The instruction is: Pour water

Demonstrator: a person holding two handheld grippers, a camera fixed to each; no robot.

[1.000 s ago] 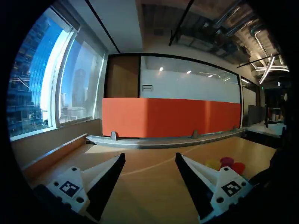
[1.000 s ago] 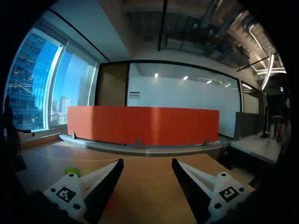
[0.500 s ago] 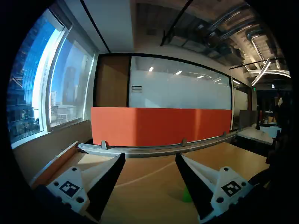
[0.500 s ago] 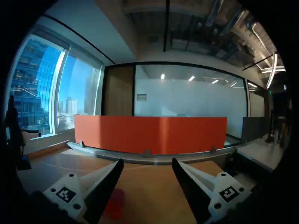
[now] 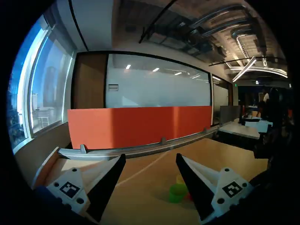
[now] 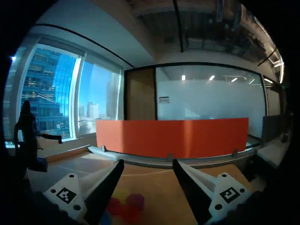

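green cup [image 5: 177, 192] sits at five o'clock, low between the spread, empty fingers of my left gripper [image 5: 150, 155]. right gripper [image 6: 147, 161] gapes empty too, coloured cups [image 6: 127, 204] at six o'clock. i'd tilt down and centre one cup before pinching.

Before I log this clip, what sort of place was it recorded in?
Most likely an open-plan office: a wooden desk with an orange divider panel, a frosted glass wall behind it, and tall windows looking onto high-rise buildings.
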